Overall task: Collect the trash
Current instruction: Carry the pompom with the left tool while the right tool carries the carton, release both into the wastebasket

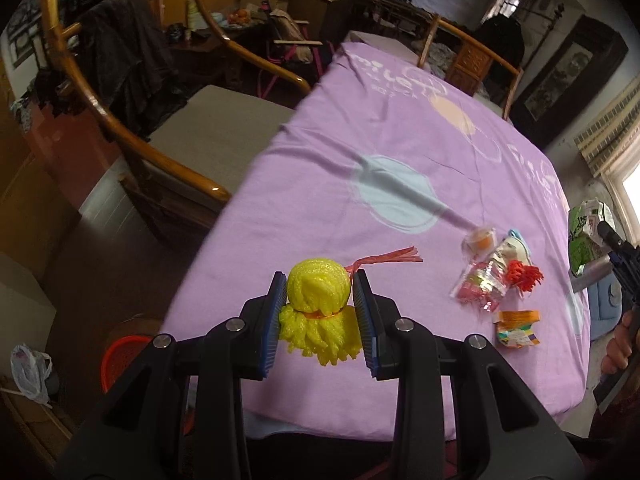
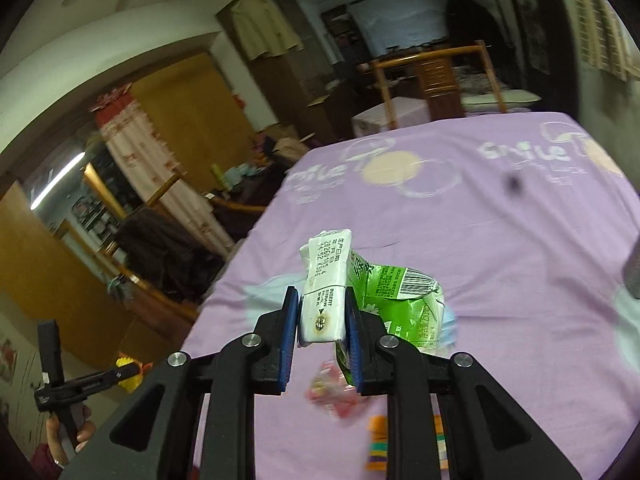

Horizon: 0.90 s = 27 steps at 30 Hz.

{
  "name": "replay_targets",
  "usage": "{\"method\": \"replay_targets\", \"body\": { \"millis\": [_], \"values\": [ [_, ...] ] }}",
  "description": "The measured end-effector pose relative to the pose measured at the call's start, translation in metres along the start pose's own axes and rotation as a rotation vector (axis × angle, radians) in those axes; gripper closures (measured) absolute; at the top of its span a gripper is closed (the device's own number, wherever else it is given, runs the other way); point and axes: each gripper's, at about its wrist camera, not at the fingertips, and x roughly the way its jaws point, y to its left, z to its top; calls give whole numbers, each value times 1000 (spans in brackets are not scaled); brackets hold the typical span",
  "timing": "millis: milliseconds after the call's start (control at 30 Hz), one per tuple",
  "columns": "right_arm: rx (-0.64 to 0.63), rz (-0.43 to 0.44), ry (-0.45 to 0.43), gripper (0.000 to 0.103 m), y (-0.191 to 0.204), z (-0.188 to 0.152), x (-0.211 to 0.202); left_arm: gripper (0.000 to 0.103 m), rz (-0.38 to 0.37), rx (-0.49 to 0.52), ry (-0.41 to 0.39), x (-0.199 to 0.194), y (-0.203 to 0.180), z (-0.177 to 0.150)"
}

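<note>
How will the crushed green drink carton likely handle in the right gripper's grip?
The green drink carton looks crumpled and caved in, so it is probably empty, light, and soft enough to give further. The right gripper pinches only its white top end, with the body hanging off to one side, so it may swing or twist.

Yellow foam net, green-and-white carton, lilac cloth with pale circles, perhaps orange-striped wrapper

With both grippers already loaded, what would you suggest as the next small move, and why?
Probably carry the left gripper, shut on the yellow foam fruit net, toward the red plastic basket on the floor left of the purple tablecloth. The right gripper grips the crushed green-and-white drink carton too, so neither can pick more.
</note>
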Motion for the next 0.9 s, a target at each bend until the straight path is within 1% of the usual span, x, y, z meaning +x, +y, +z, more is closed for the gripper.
{"method": "replay_targets", "body": {
  "millis": [100,200,400,500,567,600,633,700,800,900],
  "values": [
    [-32,56,64,80,34,-8,22,68,38,-49,-12,-12,35,-11],
    [-81,102,119,80,69,-16,36,68,80,-120,-7,-23,78,-31],
    [-172,167,189,80,126,-26,54,68,141,-272,26,-31,148,-72],
    [-220,192,213,80,154,-30,59,66,172,-314,34,-35,172,-86],
    [-247,208,229,80,170,-32,63,54,195,-338,37,-39,184,-93],
    [-258,214,236,80,177,-34,65,39,211,-347,37,-40,188,-95],
    [-271,222,246,80,187,-36,67,28,233,-359,32,-44,193,-98],
    [-292,239,268,80,201,-39,72,22,254,-386,23,-51,204,-104],
    [-323,266,307,80,222,-47,80,19,260,-426,28,-57,218,-111],
    [-359,302,354,80,243,-60,90,16,287,-472,38,-65,233,-122]
  ]
}}
